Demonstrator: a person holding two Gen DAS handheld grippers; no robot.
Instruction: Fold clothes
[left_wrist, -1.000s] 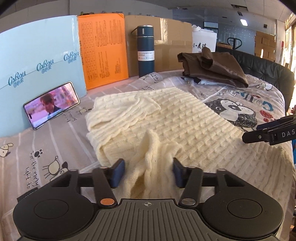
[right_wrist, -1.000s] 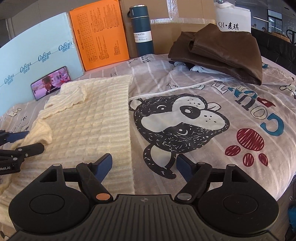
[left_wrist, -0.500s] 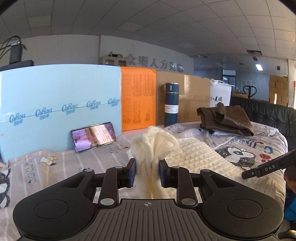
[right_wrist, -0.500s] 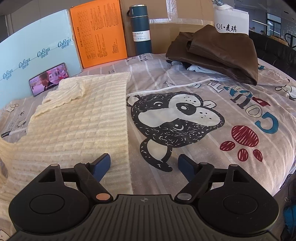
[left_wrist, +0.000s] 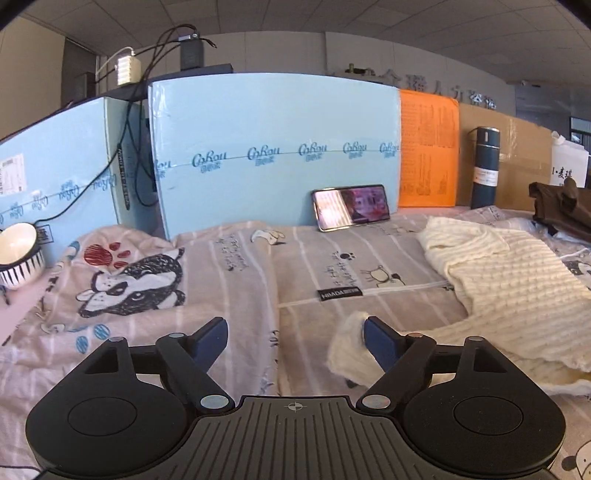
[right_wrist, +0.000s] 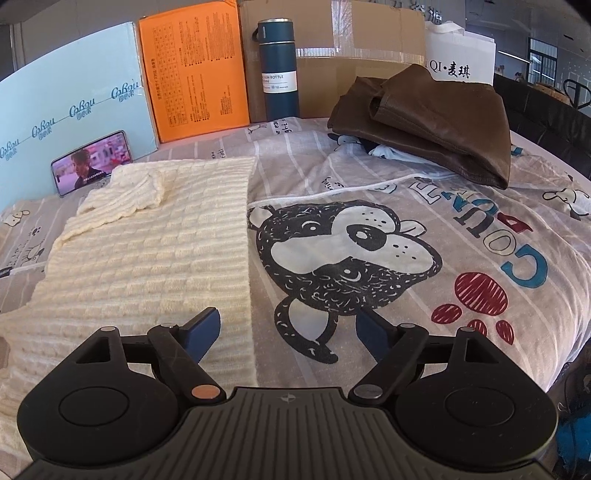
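The cream knitted sweater (right_wrist: 155, 243) lies spread flat on the bed sheet (right_wrist: 424, 206) with the cartoon dog print, its sleeve end (left_wrist: 349, 347) stretched out to the left. The left tool (left_wrist: 293, 334) hangs over the sheet with its jaws wide apart and nothing between them; the sleeve end lies just beside its right finger. The right tool (right_wrist: 288, 326) is also wide open and empty, over the sweater's right edge. A phone (right_wrist: 92, 162), a bottle (right_wrist: 279, 74) and brown clothes (right_wrist: 436, 122) sit further back
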